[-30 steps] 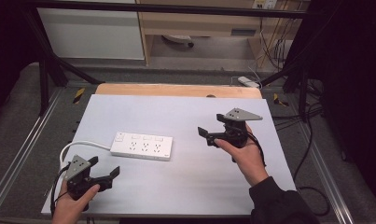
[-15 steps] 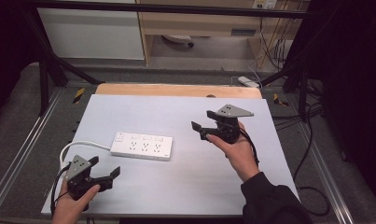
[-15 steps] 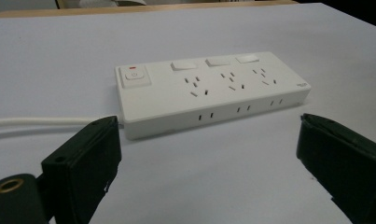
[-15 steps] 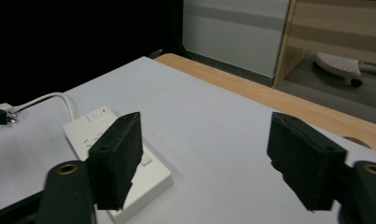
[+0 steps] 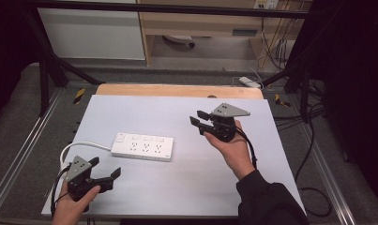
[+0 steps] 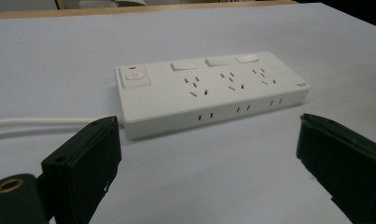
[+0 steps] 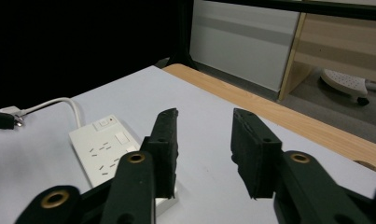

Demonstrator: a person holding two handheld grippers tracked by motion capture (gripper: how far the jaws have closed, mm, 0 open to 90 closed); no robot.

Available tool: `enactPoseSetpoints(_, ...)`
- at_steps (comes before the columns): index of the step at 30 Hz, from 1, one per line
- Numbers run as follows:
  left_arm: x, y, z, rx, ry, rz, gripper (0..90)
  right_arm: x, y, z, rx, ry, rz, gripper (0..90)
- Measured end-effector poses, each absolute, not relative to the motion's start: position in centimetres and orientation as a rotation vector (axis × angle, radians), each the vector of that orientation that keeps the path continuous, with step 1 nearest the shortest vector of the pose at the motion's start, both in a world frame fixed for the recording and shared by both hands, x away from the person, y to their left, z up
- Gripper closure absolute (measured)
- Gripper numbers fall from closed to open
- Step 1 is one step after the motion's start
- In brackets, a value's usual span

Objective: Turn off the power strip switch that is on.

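Observation:
A white power strip (image 5: 142, 146) with a red-lit switch lies flat left of the middle of the pale table (image 5: 144, 112). Its white cord (image 5: 79, 145) curls off to the left. At the front left corner my left gripper (image 5: 104, 167) rests in a hand, open wide and pointing at the strip (image 6: 209, 93) from a short way off. In its own view the left gripper (image 6: 206, 126) has nothing between its jaws. My right gripper (image 5: 198, 118) hovers right of the strip, pointing left. Its jaws have just been closing; the right gripper (image 7: 204, 116) still shows a gap with nothing in it.
A wooden strip (image 5: 177, 90) runs along the table's far edge. Metal frame rails (image 5: 22, 159) flank both sides. Beyond the table are a white adapter (image 5: 249, 82) on the floor, hanging cables (image 5: 271, 47) and a white cabinet (image 5: 93, 33).
The right gripper has drifted a little to the left and its jaws have narrowed from wide to a small gap. The left gripper and the power strip have stayed put.

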State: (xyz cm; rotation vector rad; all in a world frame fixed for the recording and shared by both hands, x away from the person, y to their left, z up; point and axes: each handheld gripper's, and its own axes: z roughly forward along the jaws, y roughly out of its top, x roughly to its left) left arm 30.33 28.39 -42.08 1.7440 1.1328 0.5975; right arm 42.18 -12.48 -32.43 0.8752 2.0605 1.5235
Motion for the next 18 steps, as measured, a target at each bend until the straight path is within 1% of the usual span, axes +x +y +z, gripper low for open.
enactPoseSetpoints(6,30.3,28.4,-42.1,1.742,1.131,0.598,6.6,42.3,-12.1,-32.4,0.856,2.054,1.533,77.0)
enactPoseSetpoints(7,30.3,28.4,-42.1,1.743,1.132,0.597,6.6,42.3,-11.9,-32.5,0.854,2.058,1.535,81.5)
enactPoseSetpoints(8,30.4,28.4,-42.1,1.742,1.132,0.596,6.6,42.3,-11.9,-32.5,0.854,2.058,1.535,81.5)
enactPoseSetpoints(10,30.4,28.4,-42.1,1.739,1.135,0.593,6.7,42.5,-11.5,-32.6,0.859,2.069,1.531,86.0)
enactPoseSetpoints(15,30.3,28.4,-42.1,1.74,1.132,0.592,6.7,42.8,-11.0,-32.9,0.856,2.086,1.515,89.6)
enactPoseSetpoints(18,30.4,28.5,-42.1,1.738,1.131,0.589,6.7,43.0,-10.5,-33.0,0.862,2.096,1.509,90.0)
